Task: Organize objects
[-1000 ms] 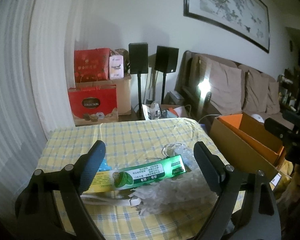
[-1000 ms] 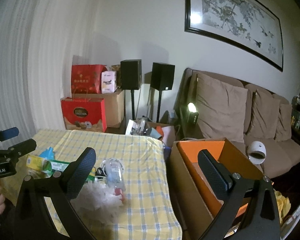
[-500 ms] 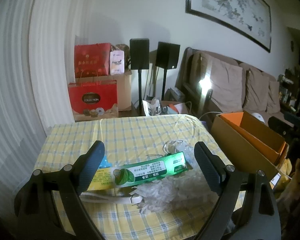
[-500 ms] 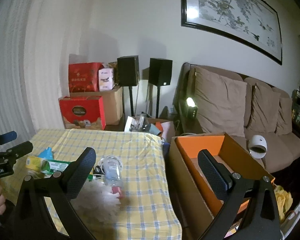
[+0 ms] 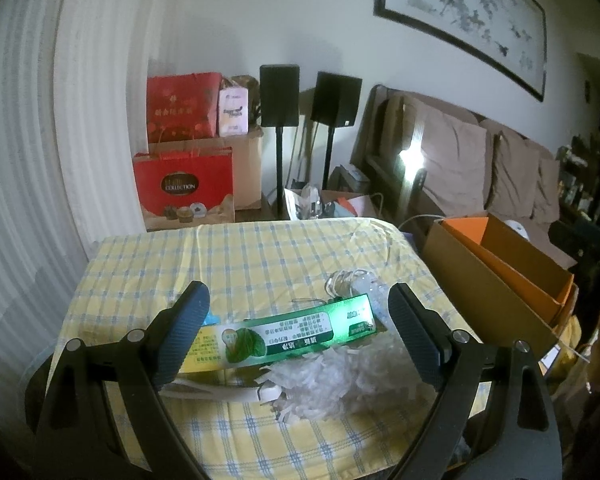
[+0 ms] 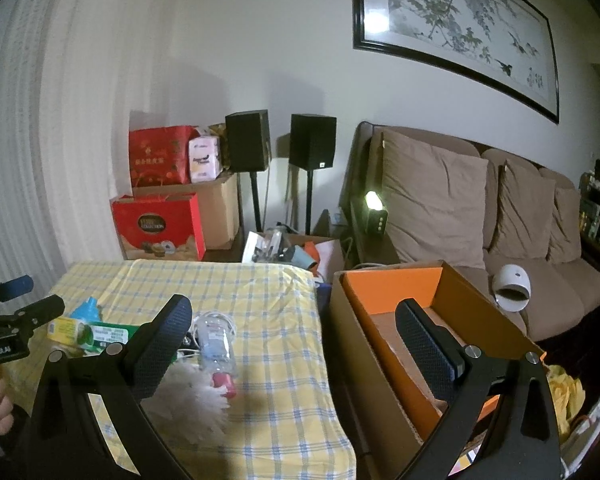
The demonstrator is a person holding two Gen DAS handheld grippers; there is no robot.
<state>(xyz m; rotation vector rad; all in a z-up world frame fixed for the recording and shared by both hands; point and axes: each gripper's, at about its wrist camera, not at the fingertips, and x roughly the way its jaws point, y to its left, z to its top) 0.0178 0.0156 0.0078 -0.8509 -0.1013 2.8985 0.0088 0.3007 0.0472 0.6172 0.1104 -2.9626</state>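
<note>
Green toothpaste box [image 5: 284, 336] lying between spread left gripper [image 5: 298, 338] fingers, possibly untouched; right gripper [image 6: 292, 344] spread, empty.

Since a second ago the left gripper [image 5: 298, 330] sits a little higher and further back from the table [image 5: 260, 256], so more of the checked cloth shows beyond the green box [image 5: 284, 334] between its open jaws. The right gripper [image 6: 294, 338] has swung slightly to the right and tipped up: the orange-lined carton [image 6: 388, 284] and the framed painting [image 6: 452, 24] now lie further left in its view, and the clear bottle [image 6: 218, 342] sits nearer the left finger.
</note>
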